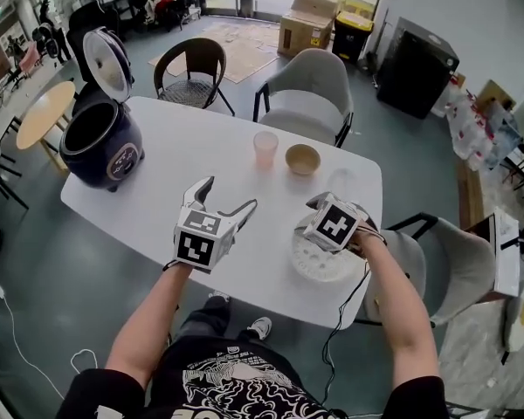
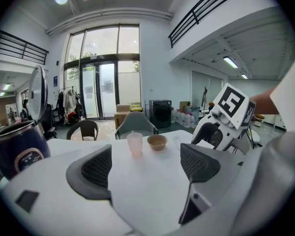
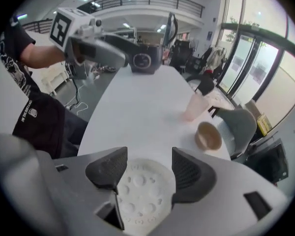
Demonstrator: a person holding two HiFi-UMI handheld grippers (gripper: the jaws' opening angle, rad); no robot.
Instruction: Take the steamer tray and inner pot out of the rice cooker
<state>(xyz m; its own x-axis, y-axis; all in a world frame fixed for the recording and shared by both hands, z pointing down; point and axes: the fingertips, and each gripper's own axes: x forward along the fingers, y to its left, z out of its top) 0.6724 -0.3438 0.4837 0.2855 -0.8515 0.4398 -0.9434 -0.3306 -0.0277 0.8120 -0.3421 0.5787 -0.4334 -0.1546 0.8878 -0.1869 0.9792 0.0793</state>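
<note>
Steamer tray [image 1: 321, 264] lies on the bench [image 1: 218, 138] under the half-open, empty right gripper [image 3: 147, 168]; next, probably, the open, empty left gripper [image 1: 230, 195] fetches the inner pot from the rice cooker [image 1: 100, 142] ahead-left.

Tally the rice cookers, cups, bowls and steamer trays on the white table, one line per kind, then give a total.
rice cooker, lid open: 1
pink cup: 1
brown bowl: 1
white steamer tray: 1
Total: 4
</note>
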